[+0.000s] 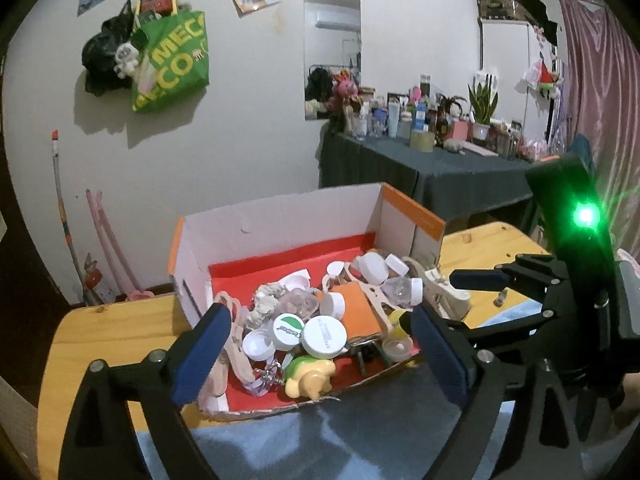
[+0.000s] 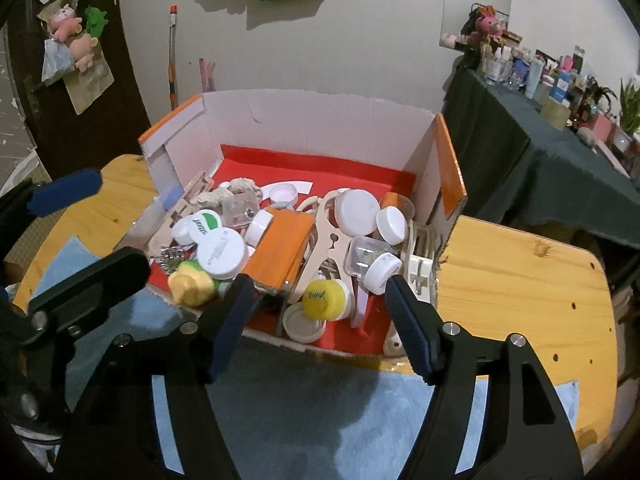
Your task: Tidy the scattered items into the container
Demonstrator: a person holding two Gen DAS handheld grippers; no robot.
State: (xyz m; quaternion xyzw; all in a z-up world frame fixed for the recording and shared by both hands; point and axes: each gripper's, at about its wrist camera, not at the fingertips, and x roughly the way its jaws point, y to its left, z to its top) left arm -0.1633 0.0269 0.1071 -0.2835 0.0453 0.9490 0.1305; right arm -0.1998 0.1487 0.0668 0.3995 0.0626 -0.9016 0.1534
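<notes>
I have both claws hanging over the near edge of the cardboard box [image 2: 320,120], which sits on the wooden table [image 2: 520,280] with a blue cloth [image 2: 300,392] spread under its front edge.

My left gripper [image 1: 316,356] stands wide open with nothing between its blue pads [image 1: 204,356]. Just ahead of it, inside the box on the red lining [image 1: 288,256], lies the heap of small things: a white lid with a green mark [image 1: 286,331] and a plain white lid [image 1: 324,337] right between the fingertips, a yellow and green toy [image 1: 310,376] nearest to me beside a bit of metal chain [image 1: 267,376], and an orange pouch [image 1: 358,312] a little further in. Off to the claw's right I see my right gripper [image 1: 444,300] crossing in over the box's corner.

The right gripper [image 2: 320,320] is also open, less widely, and holds nothing. A yellow cap [image 2: 324,300] and a shallow white lid [image 2: 303,322] lie directly between its fingers at the box's near edge. Beyond them sit pale wooden clips [image 2: 332,236], a large white lid [image 2: 357,213], and a clear small box [image 2: 366,256]. To the claw's left the other gripper reaches in, one blue pad raised above the table. The table beside the box, to the claw's right, is bare wood.
</notes>
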